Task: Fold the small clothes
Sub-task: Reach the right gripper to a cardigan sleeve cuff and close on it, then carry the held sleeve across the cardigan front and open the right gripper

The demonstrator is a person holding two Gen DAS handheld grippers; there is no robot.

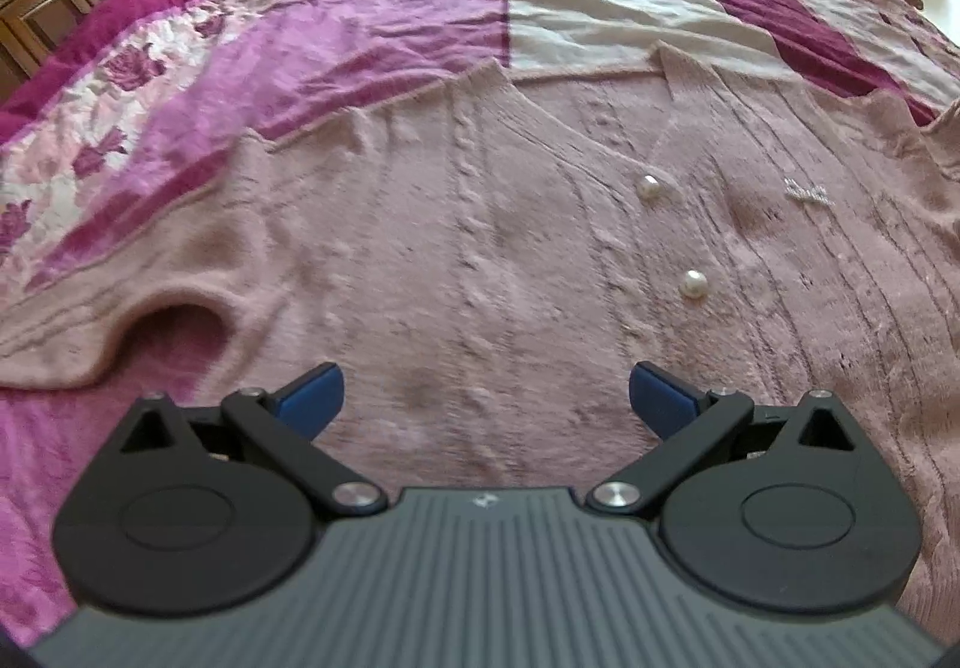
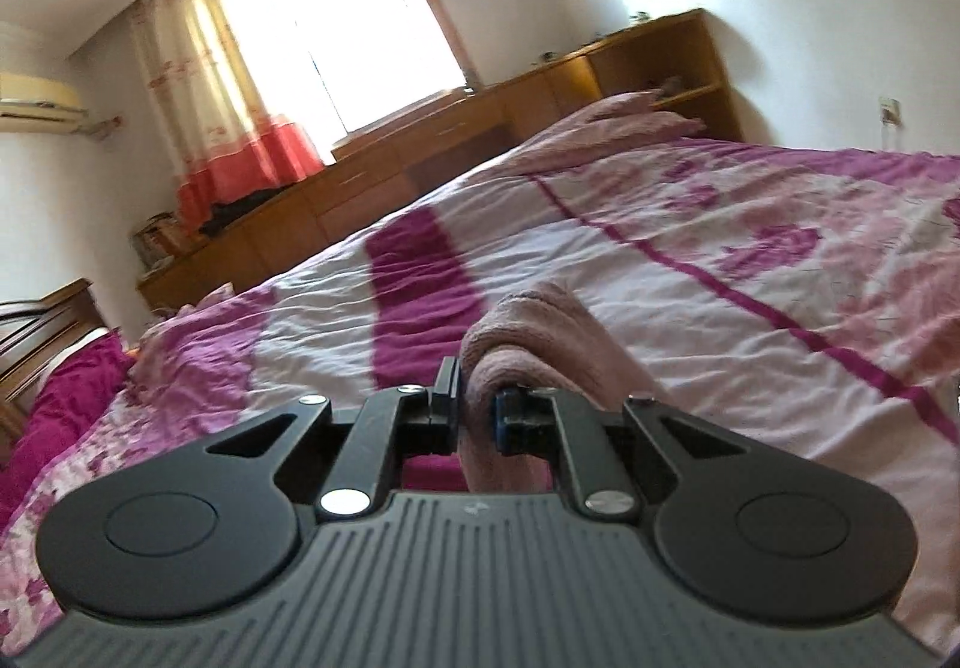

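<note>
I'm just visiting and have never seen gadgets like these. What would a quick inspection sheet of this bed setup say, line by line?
Surface: a bed with a wrinkled bedspread in magenta, pink and cream, partly floral.
Job's things: a fuzzy pink cardigan lies spread front up, with two pearl buttons showing.
Clutter: nothing seen on the bed besides the cardigan.
Grippers: the left gripper hangs open over the cardigan, holding nothing; the right gripper is shut on a bunched fold of the pink knit.
Cables: nothing seen.
Surroundings: a bright window with a curtain, low wooden cabinets along the wall, and an air conditioner.
</note>
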